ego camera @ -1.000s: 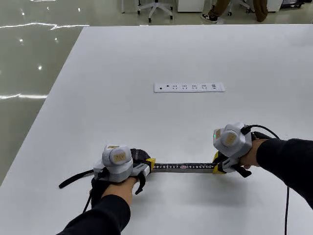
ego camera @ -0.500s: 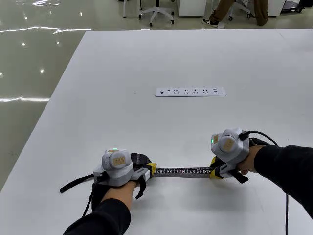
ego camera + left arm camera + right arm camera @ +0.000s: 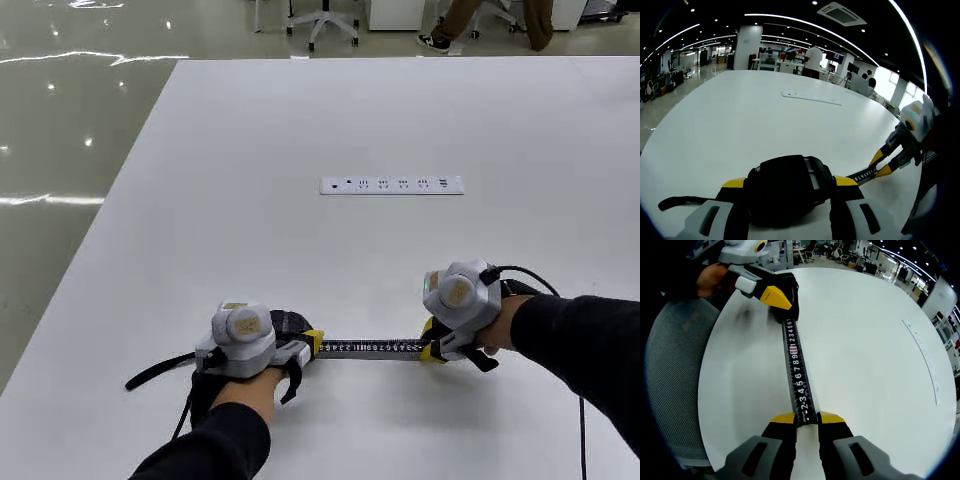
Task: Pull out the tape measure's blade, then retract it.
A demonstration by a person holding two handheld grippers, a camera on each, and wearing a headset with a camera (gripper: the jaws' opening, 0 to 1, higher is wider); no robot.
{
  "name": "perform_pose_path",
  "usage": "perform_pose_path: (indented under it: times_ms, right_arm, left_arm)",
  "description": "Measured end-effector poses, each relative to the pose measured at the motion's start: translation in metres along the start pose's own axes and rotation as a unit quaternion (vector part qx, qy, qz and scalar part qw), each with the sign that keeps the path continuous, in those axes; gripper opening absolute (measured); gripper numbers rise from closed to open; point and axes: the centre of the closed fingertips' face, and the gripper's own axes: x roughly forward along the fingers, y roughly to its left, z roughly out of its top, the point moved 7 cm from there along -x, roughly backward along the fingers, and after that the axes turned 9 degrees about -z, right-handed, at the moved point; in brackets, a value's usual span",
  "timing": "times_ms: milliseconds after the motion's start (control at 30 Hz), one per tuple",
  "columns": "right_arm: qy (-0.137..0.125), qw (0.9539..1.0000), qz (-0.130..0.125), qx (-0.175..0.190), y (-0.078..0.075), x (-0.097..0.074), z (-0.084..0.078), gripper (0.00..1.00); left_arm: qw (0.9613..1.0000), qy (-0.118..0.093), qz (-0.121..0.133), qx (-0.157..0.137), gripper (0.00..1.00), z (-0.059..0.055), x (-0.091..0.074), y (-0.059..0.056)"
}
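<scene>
The black tape measure case [image 3: 790, 187] rests on the white table, and my left gripper [image 3: 790, 182] is shut on it; in the head view the case [image 3: 288, 326] sits by the left gripper [image 3: 300, 347] at the near left. Its black blade [image 3: 368, 348] with white numbers runs out to the right. My right gripper [image 3: 806, 417] is shut on the blade's end [image 3: 805, 415], seen in the head view as the right gripper [image 3: 430, 350]. The blade [image 3: 795, 360] stretches toward the case [image 3: 786, 297]. A black strap [image 3: 158, 370] trails left of the case.
A white power strip [image 3: 391, 185] lies flat in the middle of the table [image 3: 350, 110]. A black cable [image 3: 535, 282] runs from the right gripper over a dark sleeve. Office chairs and a person's legs stand beyond the far edge.
The right gripper has moved left toward the case, still holding the blade's end, so the exposed blade is shorter. The left gripper holds the case in place.
</scene>
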Motion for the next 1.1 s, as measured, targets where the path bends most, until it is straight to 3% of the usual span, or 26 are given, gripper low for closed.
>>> perform_pose_path:
  times_ms: [1100]
  right_arm:
    - [-0.031,0.9995,-0.002,0.009,0.006,0.016,0.026,0.12]
  left_arm:
    - [1.0000,0.001,-0.001,-0.002,0.61,0.000,0.000,0.000]
